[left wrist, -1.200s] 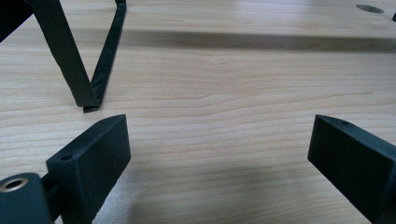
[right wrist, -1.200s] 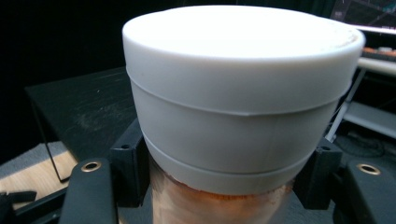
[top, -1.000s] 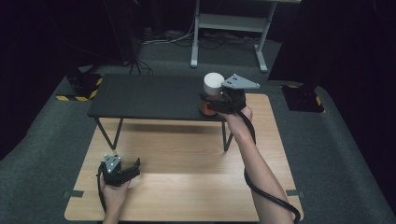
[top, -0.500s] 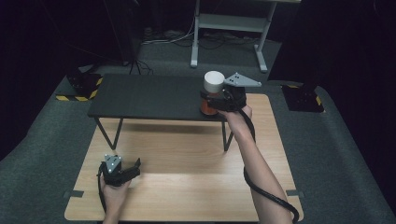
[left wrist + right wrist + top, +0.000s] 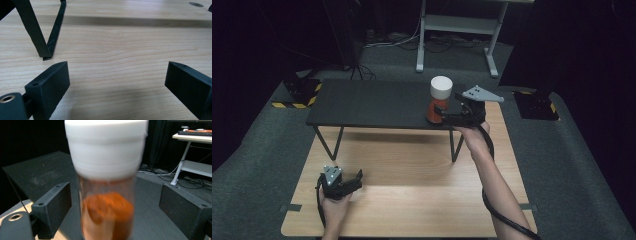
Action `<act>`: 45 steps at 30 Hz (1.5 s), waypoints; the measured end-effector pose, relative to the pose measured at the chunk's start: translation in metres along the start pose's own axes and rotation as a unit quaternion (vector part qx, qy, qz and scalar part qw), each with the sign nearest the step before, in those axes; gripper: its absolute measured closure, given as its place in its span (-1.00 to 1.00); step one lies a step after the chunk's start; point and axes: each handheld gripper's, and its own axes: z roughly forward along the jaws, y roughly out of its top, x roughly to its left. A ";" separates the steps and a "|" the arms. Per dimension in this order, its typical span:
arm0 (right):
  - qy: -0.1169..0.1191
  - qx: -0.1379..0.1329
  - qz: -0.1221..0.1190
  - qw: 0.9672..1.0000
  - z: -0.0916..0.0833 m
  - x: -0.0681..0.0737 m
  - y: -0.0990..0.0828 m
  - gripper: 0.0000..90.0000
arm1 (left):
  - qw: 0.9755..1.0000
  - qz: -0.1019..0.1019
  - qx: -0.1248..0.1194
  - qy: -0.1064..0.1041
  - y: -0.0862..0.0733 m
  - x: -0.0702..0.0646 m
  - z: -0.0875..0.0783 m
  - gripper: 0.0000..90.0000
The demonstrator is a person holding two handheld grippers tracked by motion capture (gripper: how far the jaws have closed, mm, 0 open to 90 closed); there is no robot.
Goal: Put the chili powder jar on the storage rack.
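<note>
A clear jar (image 5: 440,97) with a white lid and orange powder inside stands near the right end of the low black table (image 5: 372,102). My right gripper (image 5: 443,116) is at the jar's base, open. In the right gripper view the jar (image 5: 107,182) stands between the two jaws of this gripper (image 5: 115,202), with a gap on each side. My left gripper (image 5: 354,181) rests low on the wooden table (image 5: 412,170) at the front left. It is open, with bare wood between the jaws of the left gripper (image 5: 117,75).
The black table's thin legs (image 5: 42,32) stand on the wood ahead of the left gripper. Behind the black table are a white desk frame (image 5: 457,30) and floor cables. Yellow-striped black blocks (image 5: 299,92) sit on the grey floor at left and right.
The right gripper has shifted slightly at the jar, which looks blurred in its view. The jar stays in place and the left gripper has not moved.
</note>
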 end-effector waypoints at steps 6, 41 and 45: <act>-0.002 -0.009 0.000 1.000 -0.032 -0.006 -0.027 -0.78 | 1.000 0.001 0.002 0.001 0.000 -0.001 0.000 -0.86; -0.114 0.021 0.057 0.992 -0.114 0.006 -0.264 -0.74 | 1.000 0.008 0.007 0.002 0.002 -0.002 0.000 -0.85; -0.123 0.011 0.068 0.990 -0.118 0.006 -0.268 -0.74 | 1.000 0.009 0.008 0.003 0.002 -0.003 0.001 -0.85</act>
